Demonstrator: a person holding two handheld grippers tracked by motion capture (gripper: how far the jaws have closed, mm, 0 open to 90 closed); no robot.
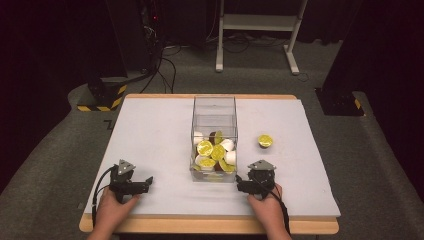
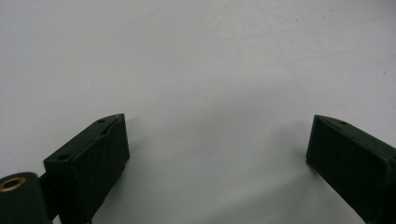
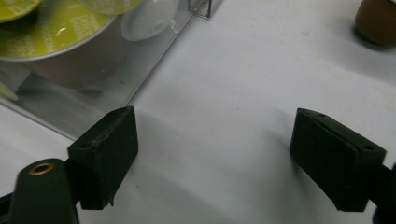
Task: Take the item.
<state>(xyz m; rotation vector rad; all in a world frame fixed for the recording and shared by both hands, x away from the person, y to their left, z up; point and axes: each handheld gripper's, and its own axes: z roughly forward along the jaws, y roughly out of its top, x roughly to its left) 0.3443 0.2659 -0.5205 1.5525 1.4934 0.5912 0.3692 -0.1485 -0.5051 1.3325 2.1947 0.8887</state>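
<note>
Right claw beside capsule box

Right claw (image 1: 241, 184) jaws apart, empty, just beside clear box (image 1: 214, 117); lone capsule (image 1: 265, 141) well beyond on table (image 1: 150, 130).

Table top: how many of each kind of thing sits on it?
Clear box holding coffee capsules: 1
Loose capsule beside the box: 1
Hand-held grippers, left and right: 2
Total: 4; the capsules heaped in the box overlap too much to count.

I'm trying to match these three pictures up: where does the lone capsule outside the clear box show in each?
High view: the capsule stands right of the box, on the white table.
Left gripper view: not in it.
Right gripper view: capsule at the top right corner, brown side showing.
Shared landmark: the box.
</note>
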